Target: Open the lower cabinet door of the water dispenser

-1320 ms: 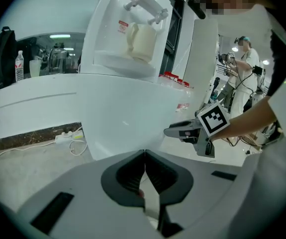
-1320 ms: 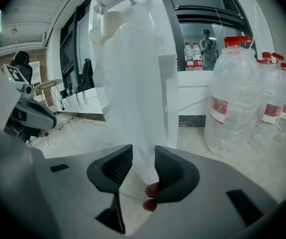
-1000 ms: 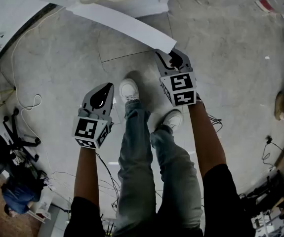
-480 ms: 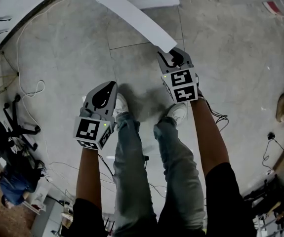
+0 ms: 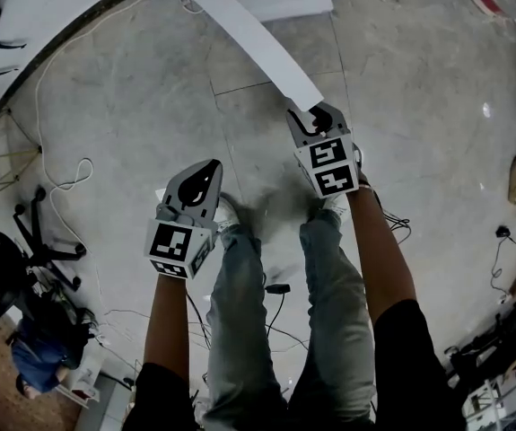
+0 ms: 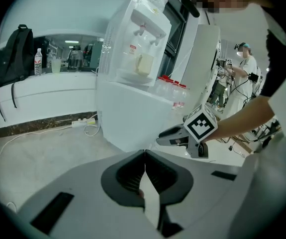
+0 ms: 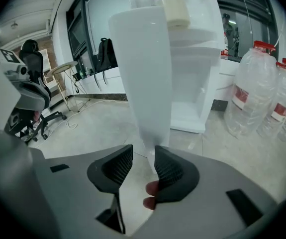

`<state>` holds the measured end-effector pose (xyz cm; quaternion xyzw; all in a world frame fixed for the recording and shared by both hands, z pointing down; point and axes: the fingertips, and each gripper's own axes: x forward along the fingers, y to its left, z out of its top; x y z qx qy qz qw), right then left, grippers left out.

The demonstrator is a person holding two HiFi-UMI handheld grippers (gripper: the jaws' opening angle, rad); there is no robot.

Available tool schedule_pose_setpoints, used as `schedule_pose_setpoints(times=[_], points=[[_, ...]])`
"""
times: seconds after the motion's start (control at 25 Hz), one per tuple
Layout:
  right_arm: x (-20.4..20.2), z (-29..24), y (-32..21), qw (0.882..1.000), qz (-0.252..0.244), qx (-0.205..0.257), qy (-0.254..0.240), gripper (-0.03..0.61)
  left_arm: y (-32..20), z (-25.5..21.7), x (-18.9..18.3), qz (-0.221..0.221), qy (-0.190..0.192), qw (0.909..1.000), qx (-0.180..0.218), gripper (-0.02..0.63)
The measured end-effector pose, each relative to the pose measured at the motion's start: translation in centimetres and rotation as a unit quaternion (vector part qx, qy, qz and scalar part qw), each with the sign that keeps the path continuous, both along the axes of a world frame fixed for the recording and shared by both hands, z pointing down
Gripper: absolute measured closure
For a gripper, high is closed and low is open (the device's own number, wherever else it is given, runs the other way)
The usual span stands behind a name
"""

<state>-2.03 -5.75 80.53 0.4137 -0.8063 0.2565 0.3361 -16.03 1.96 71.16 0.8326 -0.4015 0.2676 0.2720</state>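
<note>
The white water dispenser stands on the floor, and its lower cabinet door is swung out toward me. In the head view the door runs as a long white strip from the cabinet to my right gripper. In the right gripper view the door's free edge sits between the pads of my right gripper, whose jaws are closing on it. My left gripper hangs over the floor to the left, apart from the door. Its jaws are shut and hold nothing. The dispenser shows beyond them.
Large water bottles stand right of the dispenser. Cables and an office chair's base lie on the floor to the left. The person's legs are between the two arms. Another person stands in the background.
The door has swung further out with my right gripper on its edge. Both feet have stepped back under the grippers. My left gripper has shifted a little to the right.
</note>
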Motion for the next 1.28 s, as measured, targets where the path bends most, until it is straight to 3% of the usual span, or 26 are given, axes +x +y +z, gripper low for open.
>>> schedule_pose_setpoints(times=[0.64, 1.28], points=[[-6.6, 0.1, 3.1, 0.999, 0.049, -0.002, 0.013, 0.437, 1.8, 0.6, -6.3, 0.069, 0.018, 0.9975, -0.006, 0.601], [-12.2, -0.2, 4.8, 1.0, 0.017, -0.007, -0.002, 0.451, 4.0, 0.6, -9.6, 0.051, 0.019, 0.9985, -0.011, 0.601]])
